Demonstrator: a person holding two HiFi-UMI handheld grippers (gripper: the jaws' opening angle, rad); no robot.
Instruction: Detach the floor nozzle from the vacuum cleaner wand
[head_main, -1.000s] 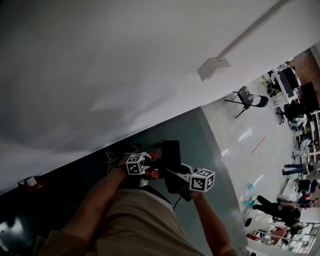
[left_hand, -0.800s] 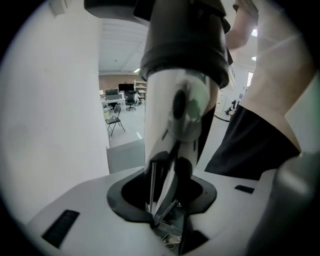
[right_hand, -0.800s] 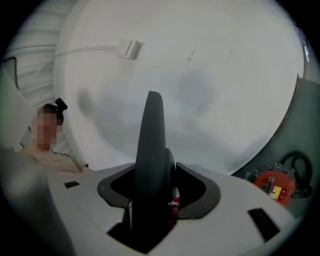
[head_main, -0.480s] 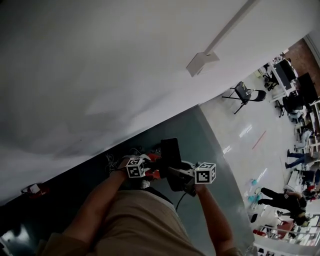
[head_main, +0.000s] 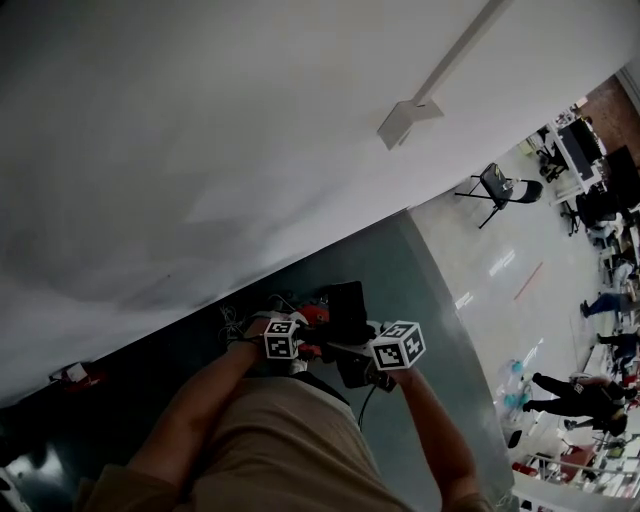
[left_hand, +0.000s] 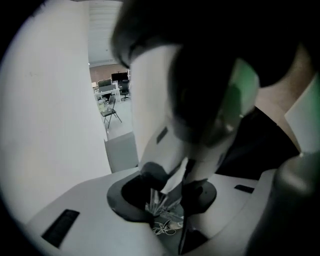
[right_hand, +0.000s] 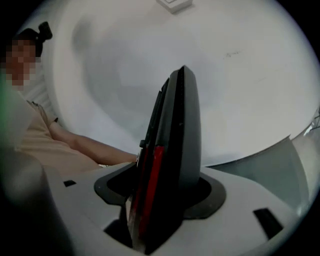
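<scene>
**Nozzle sits loose in my right jaws**

Head view: my left gripper (head_main: 283, 340) and right gripper (head_main: 398, 347) meet at the black floor nozzle (head_main: 345, 300), above the dark floor (head_main: 410, 270). Left gripper view: jaws shut; on what, unclear. Right gripper view: jaws have just been opening, with the nozzle between them, unpressed. I'd best re-close squarely, then pull straight.

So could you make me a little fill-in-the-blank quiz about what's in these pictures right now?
1. The floor nozzle is dark with a ____ stripe.
2. The left gripper has its jaws ____.
3. The folding chair far off is ____, with nobody on it.
Missing words: red; shut; empty.
</scene>
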